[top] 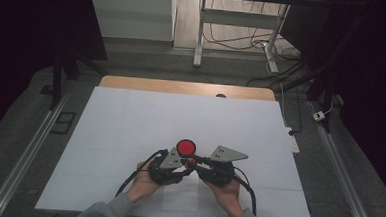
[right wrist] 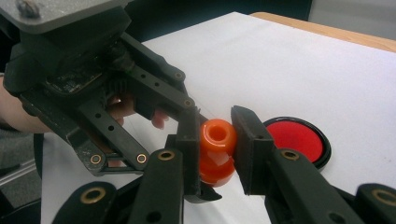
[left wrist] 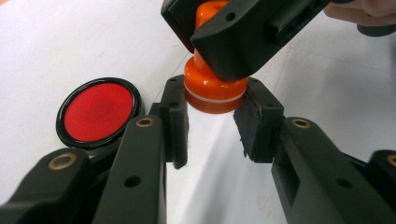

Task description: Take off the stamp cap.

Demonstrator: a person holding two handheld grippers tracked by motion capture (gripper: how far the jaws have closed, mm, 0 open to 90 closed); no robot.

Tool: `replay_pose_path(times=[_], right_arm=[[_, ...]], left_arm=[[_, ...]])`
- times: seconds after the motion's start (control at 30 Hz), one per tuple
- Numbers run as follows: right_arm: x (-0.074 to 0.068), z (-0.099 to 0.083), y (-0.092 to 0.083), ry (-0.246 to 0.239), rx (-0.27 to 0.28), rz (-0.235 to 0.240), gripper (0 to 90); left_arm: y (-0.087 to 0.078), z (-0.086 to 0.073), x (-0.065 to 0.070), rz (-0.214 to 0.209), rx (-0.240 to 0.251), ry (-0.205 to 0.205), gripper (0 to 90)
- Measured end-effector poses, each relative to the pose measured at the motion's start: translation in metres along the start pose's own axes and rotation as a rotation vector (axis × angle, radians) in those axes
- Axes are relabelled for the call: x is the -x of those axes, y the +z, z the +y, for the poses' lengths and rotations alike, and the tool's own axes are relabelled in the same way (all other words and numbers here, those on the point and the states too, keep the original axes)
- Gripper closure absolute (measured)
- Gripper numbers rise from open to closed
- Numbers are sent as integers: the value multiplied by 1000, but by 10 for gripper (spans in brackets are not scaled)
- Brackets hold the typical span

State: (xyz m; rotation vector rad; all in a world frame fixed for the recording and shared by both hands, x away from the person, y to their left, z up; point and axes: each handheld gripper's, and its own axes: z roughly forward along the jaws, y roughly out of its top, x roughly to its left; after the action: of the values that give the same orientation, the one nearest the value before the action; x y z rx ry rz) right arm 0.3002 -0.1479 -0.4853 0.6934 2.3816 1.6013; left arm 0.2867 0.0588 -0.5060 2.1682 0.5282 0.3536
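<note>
Orange bottle (right wrist: 217,151), small and bulb-shaped with an open neck, held just above the white sheet (top: 130,125), near the table's front edge and about mid-width. Gripped by both tools at once: right gripper (right wrist: 215,140) closed on the narrow neck end, pads flat against both sides; left gripper (left wrist: 215,116) closed on the wider base with the white band, pads touching each side of it. Both sets of jaws near their tightest, nothing else between them. Meets tip to tip in the high view, left gripper (top: 170,162) and right gripper (top: 218,165) angled inward, hands (top: 144,183) low at the front edge. Red disc with black rim (top: 185,147) flat on the sheet just beyond the tips, just beside the bottle, not touching it as far as can be told. Wide bare sheet to the left, right and far side. Wooden table edge (top: 182,86) showing past the sheet's far end. Little room toward the front: sheet's near edge just behind the wrists. Cables (top: 247,189) trailing back off both grippers toward the front.
</note>
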Motion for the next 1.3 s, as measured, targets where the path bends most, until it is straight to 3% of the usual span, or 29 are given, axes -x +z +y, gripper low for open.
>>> replay_pose_path(times=[0.27,0.3,0.33,0.37,0.4,0.5,0.67,1.3], right_arm=[[-2,0,0,-5,-3,-10,727],[-3,0,-1,-2,23,-23,727],[-2,3,-6,15,69,-43,727],[-2,3,-6,15,69,-43,727],[5,12,-17,34,118,-58,728],[11,15,-29,32,134,-78,727],[15,14,-30,43,129,-72,727],[17,12,-26,39,109,-63,726]], left_arm=[[-1,0,0,1,-7,5,654],[6,-2,3,15,-101,60,655],[6,-2,3,15,-101,60,654],[11,-5,6,20,-137,88,654],[11,-6,8,-27,-91,34,654],[5,0,8,-19,-54,43,654],[1,-3,3,-5,-73,26,653],[-26,-12,-8,12,-11,-48,652]])
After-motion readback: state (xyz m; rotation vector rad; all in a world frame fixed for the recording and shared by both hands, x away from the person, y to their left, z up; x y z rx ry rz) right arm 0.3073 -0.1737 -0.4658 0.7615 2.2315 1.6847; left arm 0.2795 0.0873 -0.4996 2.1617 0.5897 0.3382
